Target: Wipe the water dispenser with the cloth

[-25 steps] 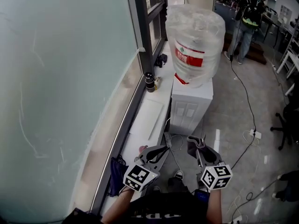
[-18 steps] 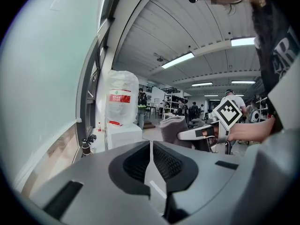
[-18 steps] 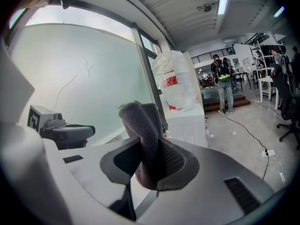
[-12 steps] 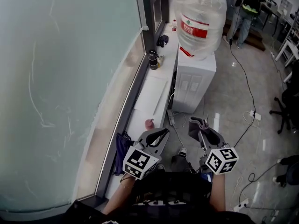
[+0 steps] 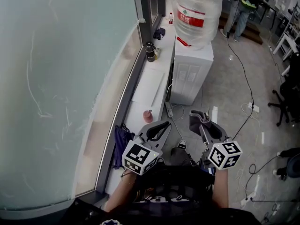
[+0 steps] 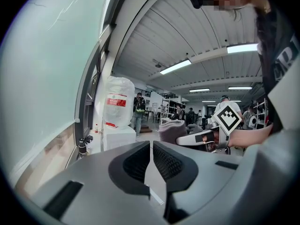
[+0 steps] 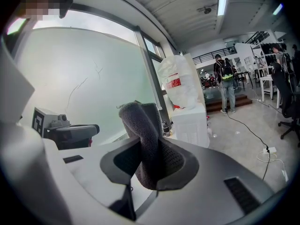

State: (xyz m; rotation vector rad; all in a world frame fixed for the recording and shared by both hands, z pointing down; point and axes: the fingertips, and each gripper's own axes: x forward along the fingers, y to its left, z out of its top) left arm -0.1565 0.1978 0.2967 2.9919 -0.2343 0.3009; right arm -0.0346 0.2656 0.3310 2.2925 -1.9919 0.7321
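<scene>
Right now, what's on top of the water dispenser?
A big water bottle with a red label, wrapped in clear plastic. It covers the dispenser top, so its neck can't be seen.

The white box-shaped water dispenser stood at twelve o'clock, well ahead of the left gripper and the right gripper, with a clear plastic water bottle on top. At its nine o'clock ran the white window ledge, with a dark cylindrical flask on it.
</scene>
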